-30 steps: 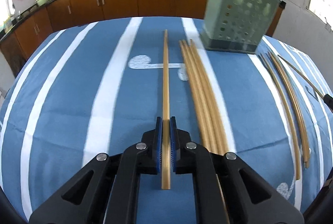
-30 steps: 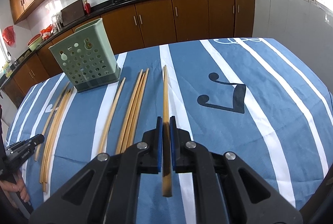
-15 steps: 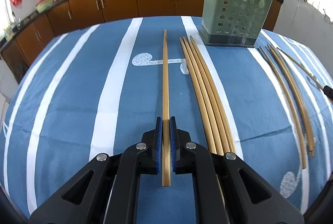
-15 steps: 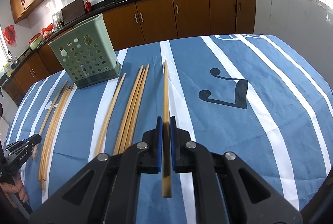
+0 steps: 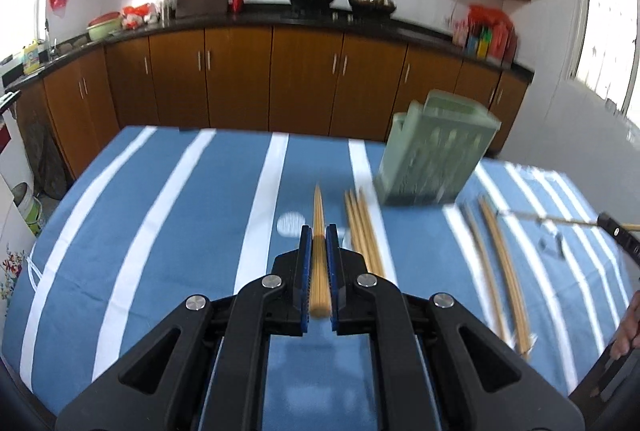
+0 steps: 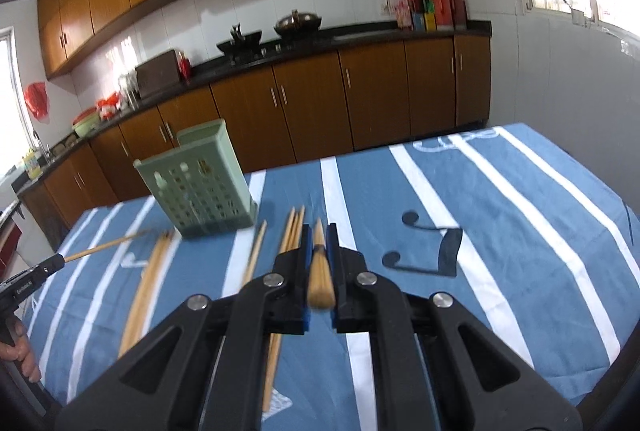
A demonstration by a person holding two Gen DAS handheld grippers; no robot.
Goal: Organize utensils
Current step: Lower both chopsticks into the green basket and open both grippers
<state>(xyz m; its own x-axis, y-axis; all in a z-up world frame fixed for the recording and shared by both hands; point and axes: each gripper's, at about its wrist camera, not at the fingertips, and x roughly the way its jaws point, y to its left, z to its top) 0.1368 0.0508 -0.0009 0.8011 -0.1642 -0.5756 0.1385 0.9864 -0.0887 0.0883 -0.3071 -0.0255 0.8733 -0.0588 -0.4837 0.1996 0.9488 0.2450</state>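
Gripping one chopstick apiece, the left claw (image 5: 319, 239) and right claw (image 6: 319, 239) are lifted off the desk (image 5: 160, 215); several chopsticks (image 6: 148, 279) lie loose at lower left, the green holder (image 6: 200, 183) apparently unfilled.

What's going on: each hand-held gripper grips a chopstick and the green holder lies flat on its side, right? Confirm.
Not quite. The green holder stands upright on the tablecloth, as the right wrist view shows. The left hand-held gripper and right hand-held gripper each grip a chopstick.
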